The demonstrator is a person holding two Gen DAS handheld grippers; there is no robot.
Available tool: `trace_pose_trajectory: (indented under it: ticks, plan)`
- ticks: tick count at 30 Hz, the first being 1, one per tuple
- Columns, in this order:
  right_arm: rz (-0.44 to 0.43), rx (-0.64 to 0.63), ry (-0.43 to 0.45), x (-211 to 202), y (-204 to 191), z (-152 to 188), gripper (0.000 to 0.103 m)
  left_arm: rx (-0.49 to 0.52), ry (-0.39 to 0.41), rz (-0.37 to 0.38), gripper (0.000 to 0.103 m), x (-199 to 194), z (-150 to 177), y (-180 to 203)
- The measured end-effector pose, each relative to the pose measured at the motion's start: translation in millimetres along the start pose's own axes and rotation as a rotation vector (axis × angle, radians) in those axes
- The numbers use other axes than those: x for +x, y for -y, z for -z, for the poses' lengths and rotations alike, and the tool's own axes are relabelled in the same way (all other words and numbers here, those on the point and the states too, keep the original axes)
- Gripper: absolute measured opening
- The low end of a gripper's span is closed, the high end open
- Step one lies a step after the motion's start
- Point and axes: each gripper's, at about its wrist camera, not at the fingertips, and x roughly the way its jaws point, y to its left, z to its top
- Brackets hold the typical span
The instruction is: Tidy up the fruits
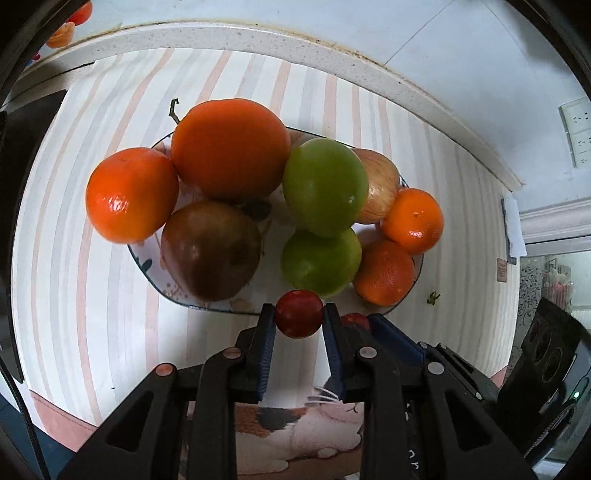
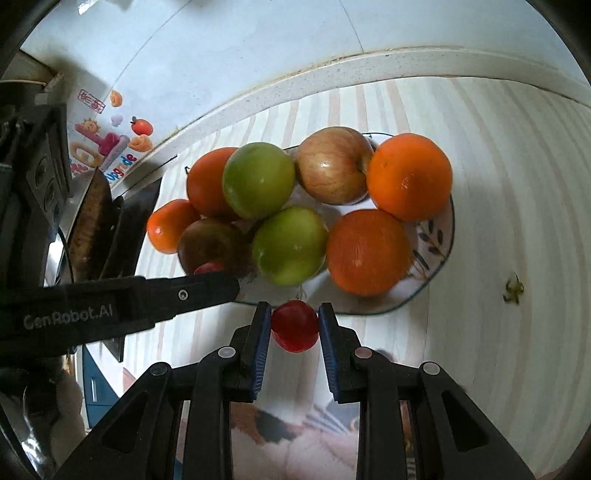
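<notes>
A patterned plate (image 1: 147, 264) (image 2: 439, 236) on the striped tablecloth holds several oranges, two green fruits (image 1: 323, 192) (image 2: 258, 181), a pale apple (image 2: 332, 164) and a dark red-brown apple (image 1: 210, 251). My left gripper (image 1: 299, 314) is shut on a small red fruit (image 1: 298, 313) just above the plate's near rim. My right gripper (image 2: 294, 317) is shut on another small red fruit (image 2: 294, 325) at the plate's near rim. In the left wrist view the right gripper's blue pad (image 1: 395, 336) and its red fruit (image 1: 354, 319) show just to the right.
The left gripper's black body (image 2: 129, 299) crosses the right wrist view at left. A small green stem scrap (image 2: 512, 288) (image 1: 433, 296) lies on the cloth right of the plate. A dark knife block or appliance (image 2: 96, 229) stands left. The counter's speckled back edge (image 1: 258, 35) meets the wall.
</notes>
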Motion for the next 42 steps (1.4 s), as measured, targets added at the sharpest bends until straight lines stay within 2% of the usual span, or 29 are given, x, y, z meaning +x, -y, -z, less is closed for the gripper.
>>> trace_pose_trajectory:
  ticks: [7,10,12,15,17,21,23,27,35,42]
  plan:
    - [-0.011,0.015,-0.005,15,-2,-7,0.032,-0.014,-0.008,-0.042,0.028,5,-7,0]
    - [-0.018,0.04,0.005,10,-1,-5,0.06,-0.018,0.012,-0.055,0.032,-2,-8,-2]
    - [-0.016,0.057,0.014,3,1,-3,0.068,-0.016,0.033,-0.063,0.041,-10,-7,-3]
    - [0.009,0.083,0.029,-13,5,2,0.083,-0.004,0.075,-0.087,0.061,-25,-2,-5]
    - [0.069,0.095,0.028,-24,8,5,0.093,0.013,0.097,-0.121,0.085,-33,2,-6]
    - [0.196,0.082,0.025,-40,10,5,0.095,0.053,0.153,-0.217,0.088,-48,14,-7]
    - [0.253,0.059,0.027,-48,9,3,0.096,0.058,0.168,-0.235,0.089,-52,20,-10]
    - [0.307,0.023,0.045,-64,1,1,0.098,0.07,0.197,-0.26,0.089,-60,36,-9]
    - [0.314,-0.027,0.088,-100,-22,7,0.098,0.054,0.28,-0.289,0.09,-96,69,-2]
    - [0.328,-0.073,0.184,-165,-53,38,0.098,0.09,0.41,-0.302,0.09,-153,118,11]
